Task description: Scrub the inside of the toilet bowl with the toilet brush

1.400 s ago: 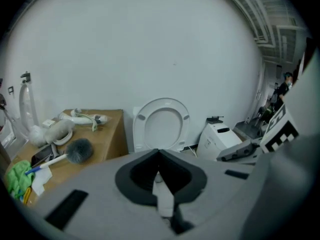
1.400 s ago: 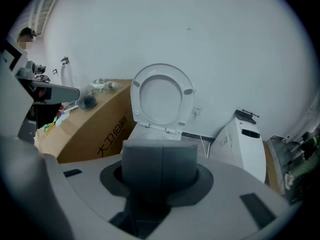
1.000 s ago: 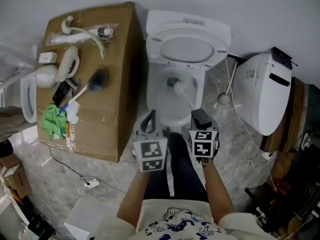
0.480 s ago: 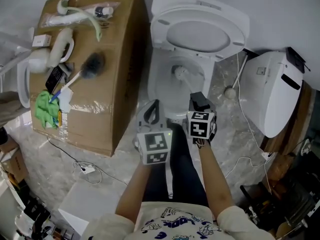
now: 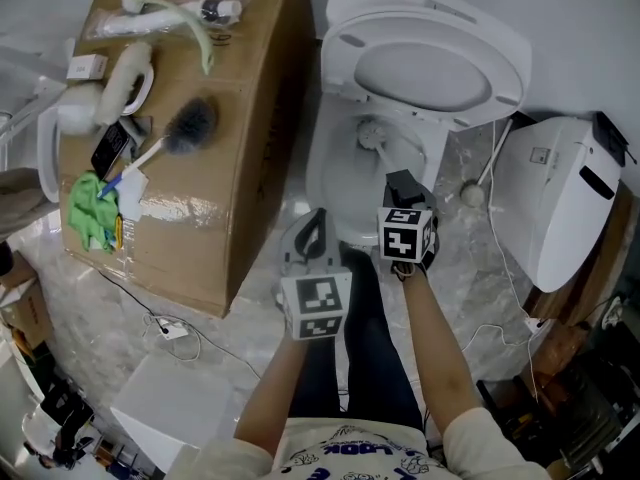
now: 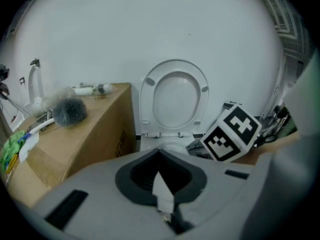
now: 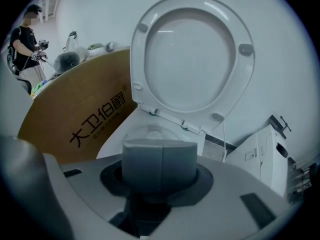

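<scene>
The white toilet (image 5: 322, 173) stands open, its seat and lid (image 5: 430, 68) raised against the wall. A white toilet brush (image 5: 371, 134) reaches into the back of the bowl, and its thin handle runs down to my right gripper (image 5: 402, 184), which is shut on it above the front rim. In the right gripper view the two pads (image 7: 142, 164) press together, and a pale round brush head (image 7: 150, 132) shows beyond them in the bowl (image 7: 117, 139). My left gripper (image 5: 313, 228) hangs shut with nothing in it, left of the bowl's front.
A cardboard box (image 5: 250, 168) left of the toilet carries a dark grey brush (image 5: 192, 123), a green cloth (image 5: 90, 213) and white bottles (image 5: 120, 93). A second white toilet unit (image 5: 565, 203) stands at the right. Cables (image 5: 175, 328) trail over the marble floor.
The right gripper and the brush have moved deeper toward the back of the bowl. The left gripper has stayed near the front rim. The head view has shifted.
</scene>
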Demonstrator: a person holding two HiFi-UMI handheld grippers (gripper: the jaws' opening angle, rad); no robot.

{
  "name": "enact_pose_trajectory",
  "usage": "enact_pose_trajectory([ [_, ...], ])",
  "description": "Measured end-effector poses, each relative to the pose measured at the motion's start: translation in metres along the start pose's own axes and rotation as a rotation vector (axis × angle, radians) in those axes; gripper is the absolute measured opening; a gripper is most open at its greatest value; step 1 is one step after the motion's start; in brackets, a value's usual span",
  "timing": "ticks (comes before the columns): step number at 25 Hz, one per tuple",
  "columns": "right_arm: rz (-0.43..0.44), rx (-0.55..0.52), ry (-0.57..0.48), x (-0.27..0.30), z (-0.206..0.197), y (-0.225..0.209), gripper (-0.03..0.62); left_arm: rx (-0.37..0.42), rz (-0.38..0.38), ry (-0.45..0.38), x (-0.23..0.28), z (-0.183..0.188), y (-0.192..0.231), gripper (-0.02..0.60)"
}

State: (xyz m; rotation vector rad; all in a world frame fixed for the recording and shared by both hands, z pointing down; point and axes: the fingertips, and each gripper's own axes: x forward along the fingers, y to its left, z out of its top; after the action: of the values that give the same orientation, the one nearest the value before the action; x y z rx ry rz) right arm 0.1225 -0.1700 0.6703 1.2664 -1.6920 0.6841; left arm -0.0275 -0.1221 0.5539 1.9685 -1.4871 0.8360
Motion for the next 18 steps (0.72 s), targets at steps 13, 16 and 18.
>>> enact_pose_trajectory([
  [13,0.050,-0.060,0.021,0.035,-0.008,0.026,0.163,-0.026,0.019,0.039,-0.002,-0.026,0.011,0.002],
  [16,0.077,-0.093,0.031,0.037,-0.016,0.030,0.163,-0.029,0.024,0.042,0.000,-0.028,0.012,0.002],
  [18,0.098,-0.112,0.037,0.036,-0.019,0.033,0.163,-0.036,0.028,0.046,0.001,-0.030,0.012,0.001],
])
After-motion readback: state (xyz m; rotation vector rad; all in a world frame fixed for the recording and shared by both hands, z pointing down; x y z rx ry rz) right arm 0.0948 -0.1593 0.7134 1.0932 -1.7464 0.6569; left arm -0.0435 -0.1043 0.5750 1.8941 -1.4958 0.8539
